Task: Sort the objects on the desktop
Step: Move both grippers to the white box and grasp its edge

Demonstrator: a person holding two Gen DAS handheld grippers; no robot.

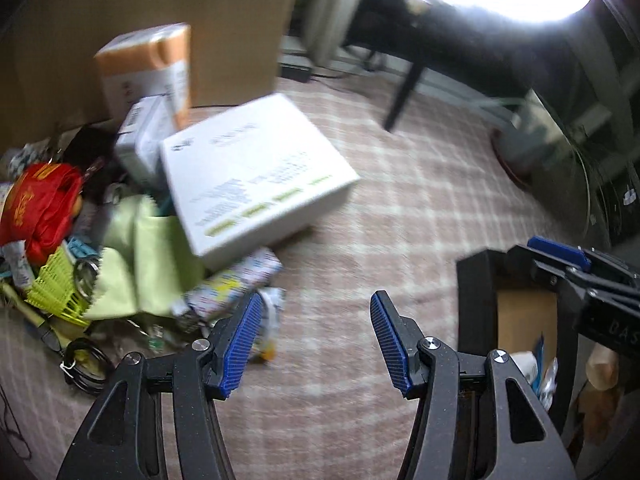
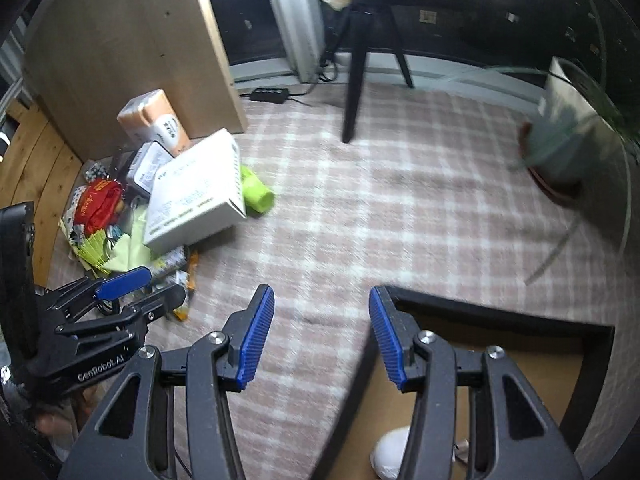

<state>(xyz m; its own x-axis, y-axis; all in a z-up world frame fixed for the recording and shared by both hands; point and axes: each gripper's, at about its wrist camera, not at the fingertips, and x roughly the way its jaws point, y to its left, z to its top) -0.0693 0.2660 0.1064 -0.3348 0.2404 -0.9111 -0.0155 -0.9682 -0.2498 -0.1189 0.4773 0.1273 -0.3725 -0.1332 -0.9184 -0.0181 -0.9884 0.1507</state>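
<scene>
Clutter (image 1: 120,240) is being shown heaped at the frame's left, topped by a white box (image 1: 256,172), judged light and stiff, best gripped across its edge. Left gripper (image 1: 312,344) and right gripper (image 2: 320,336) are being held released, empty.

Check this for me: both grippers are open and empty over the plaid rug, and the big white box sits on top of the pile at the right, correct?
Not quite. The white box lies on the pile at the left, as the right wrist view shows. The rest holds: the left gripper and the right gripper are open and empty over the rug.
</scene>
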